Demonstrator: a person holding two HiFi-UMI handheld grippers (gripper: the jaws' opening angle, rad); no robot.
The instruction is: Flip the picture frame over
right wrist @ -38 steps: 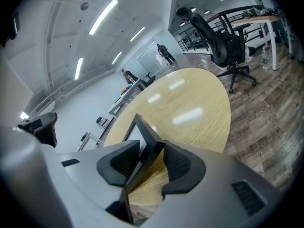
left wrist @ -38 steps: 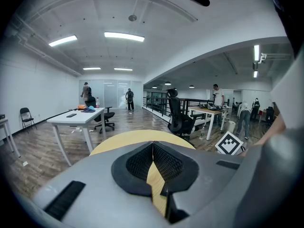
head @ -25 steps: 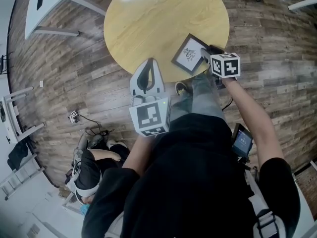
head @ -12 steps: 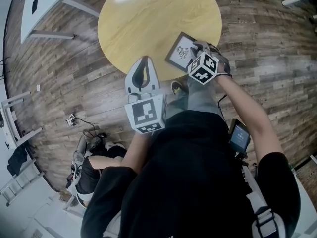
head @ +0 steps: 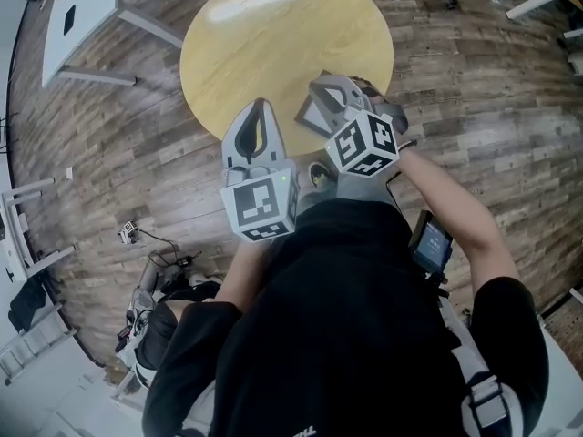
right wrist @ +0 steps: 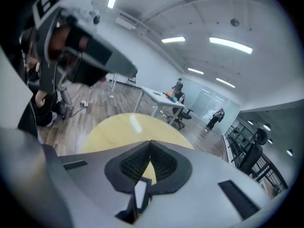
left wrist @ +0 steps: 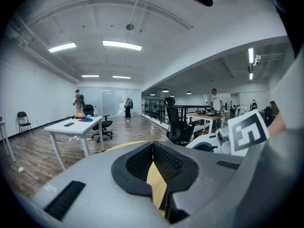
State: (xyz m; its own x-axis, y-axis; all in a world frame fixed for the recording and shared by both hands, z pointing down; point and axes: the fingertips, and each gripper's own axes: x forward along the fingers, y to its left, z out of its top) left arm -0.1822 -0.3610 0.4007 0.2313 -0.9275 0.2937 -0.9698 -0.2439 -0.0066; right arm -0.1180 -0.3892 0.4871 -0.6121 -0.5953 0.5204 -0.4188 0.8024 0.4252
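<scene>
The left gripper, closed on nothing, is hovering over the table's near edge, while the right gripper is pinching the picture frame by its rim, tilted up at the table's near-right edge. A firm pinch through the roll is looking wise, so the frame ends up lying flat on the table and not over its edge. Counting: two grippers, one frame, one table.

A round yellow table stands below me on a wood-plank floor. A white desk stands to my left, well apart from it. Cables lie on the floor nearer me. Across the room I see a black office chair and several people.
</scene>
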